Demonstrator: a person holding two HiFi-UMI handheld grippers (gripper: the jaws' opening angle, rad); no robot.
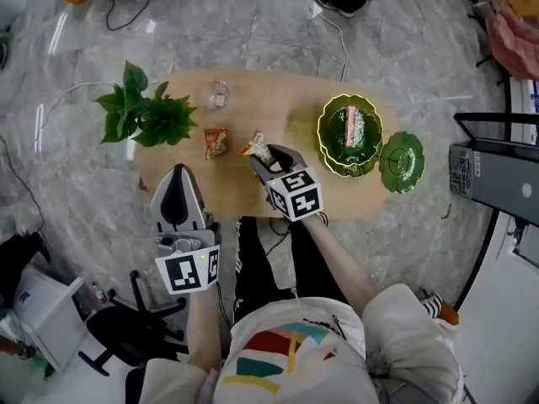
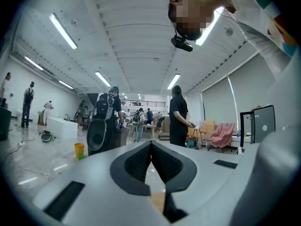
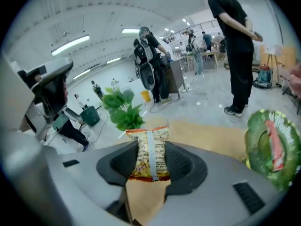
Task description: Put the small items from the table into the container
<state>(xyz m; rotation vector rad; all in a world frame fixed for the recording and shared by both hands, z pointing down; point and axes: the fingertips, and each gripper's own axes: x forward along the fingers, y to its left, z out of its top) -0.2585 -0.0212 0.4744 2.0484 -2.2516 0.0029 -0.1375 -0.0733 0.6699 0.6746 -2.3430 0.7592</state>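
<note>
A yellow-and-orange snack packet (image 3: pixel 151 154) stands upright between the pads of my right gripper (image 3: pixel 151 163), which is shut on it. In the head view this gripper (image 1: pixel 260 155) holds the snack packet (image 1: pixel 255 146) over the middle of the wooden table (image 1: pixel 253 192). A second orange snack packet (image 1: pixel 216 141) lies on the table to its left. The green leaf-shaped container (image 1: pixel 330 151) stands at the table's right end with a pink packet (image 1: pixel 351 128) inside. My left gripper (image 1: pixel 177 178) hangs off the near left edge of the table, pointing level, jaws shut and empty (image 2: pixel 151 147).
A green lid (image 1: pixel 401 162) lies right of the container. A potted plant (image 1: pixel 143 112) sits at the table's left end and a small glass jar (image 1: pixel 217 96) at the far edge. A dark case (image 1: pixel 497 179) stands at the right. People stand about the room.
</note>
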